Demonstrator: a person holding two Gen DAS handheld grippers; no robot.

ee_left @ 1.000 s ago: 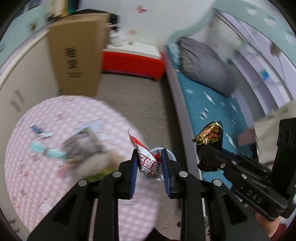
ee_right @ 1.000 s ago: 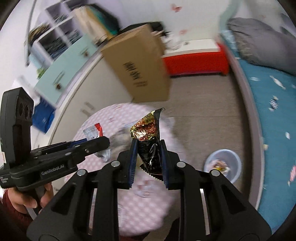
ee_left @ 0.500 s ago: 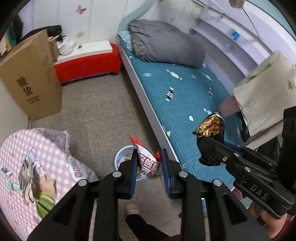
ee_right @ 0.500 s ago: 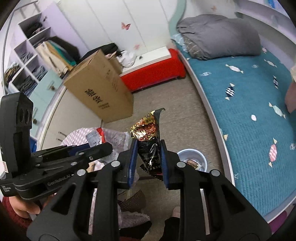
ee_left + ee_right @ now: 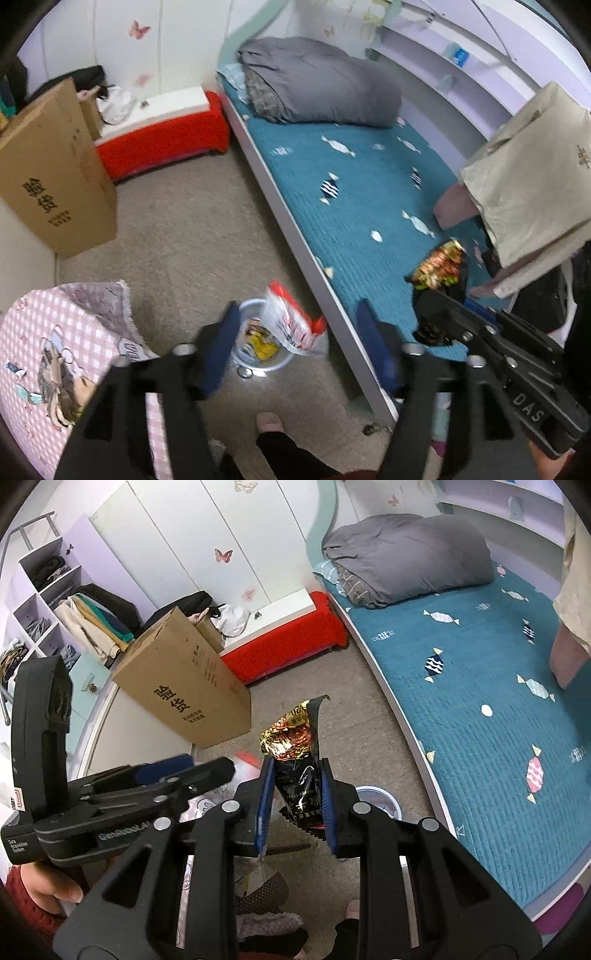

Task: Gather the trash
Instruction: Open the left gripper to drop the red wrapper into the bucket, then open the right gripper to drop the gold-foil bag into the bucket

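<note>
My left gripper (image 5: pixel 297 314) hangs over a small translucent bin (image 5: pixel 246 354) on the floor by the bed, and its jaws are opening. A red and white snack bag (image 5: pixel 291 325) tilts loose between them, touching neither pad, right over the bin's rim. My right gripper (image 5: pixel 295 775) is shut on a black and gold foil wrapper (image 5: pixel 295 779) that stands up between its pads. The same bin (image 5: pixel 384 801) shows just beyond that wrapper. In the left wrist view the right gripper (image 5: pixel 436 310) sits to the right, over the bed's edge, with the wrapper (image 5: pixel 441 264) in it.
A round table with a pink checked cloth (image 5: pixel 33 332) is at the lower left. A tall cardboard box (image 5: pixel 51 173), a red bench (image 5: pixel 166 136) and the teal bed (image 5: pixel 369 192) with a grey duvet ring the grey floor. A person's slippered foot (image 5: pixel 269 421) stands near the bin.
Both grippers swung from over the table to above the floor bin. The left jaws went from shut on the snack bag to wide apart, and the bag has tipped loose.
</note>
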